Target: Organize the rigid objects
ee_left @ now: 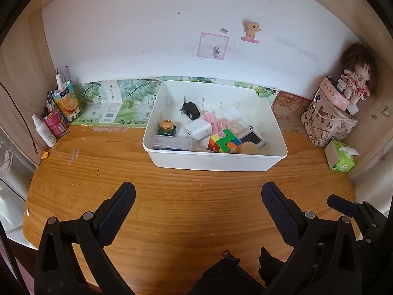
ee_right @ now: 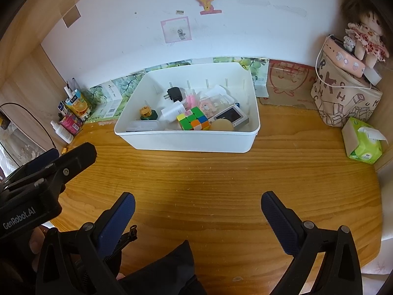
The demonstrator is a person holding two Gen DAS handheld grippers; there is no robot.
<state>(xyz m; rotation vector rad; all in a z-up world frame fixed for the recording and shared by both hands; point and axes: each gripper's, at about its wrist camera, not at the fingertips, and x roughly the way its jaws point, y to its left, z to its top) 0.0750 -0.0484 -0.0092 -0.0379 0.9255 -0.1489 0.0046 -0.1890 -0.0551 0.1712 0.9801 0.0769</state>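
I hold left gripper (ee_left: 198, 196) low over wooden desk (ee_left: 172, 196), fingers spread wide, nothing between. Right gripper (ee_right: 198, 207) likewise gaping, empty (black zippered fabric (ee_right: 157, 270) just beneath both). Beyond, mid-desk, white bin (ee_left: 216, 162) holds everything: puzzle cube (ee_left: 224, 140) at near wall, white charger (ee_left: 197, 129) and green ink bottle (ee_left: 167, 127) further left, black plug (ee_left: 190, 110) behind. Far right corner: tissue pack (ee_left: 340, 156), doll (ee_left: 356, 78) atop bag.

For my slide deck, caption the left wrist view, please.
Open left gripper hovers over the wooden desk, facing a white bin of small items.
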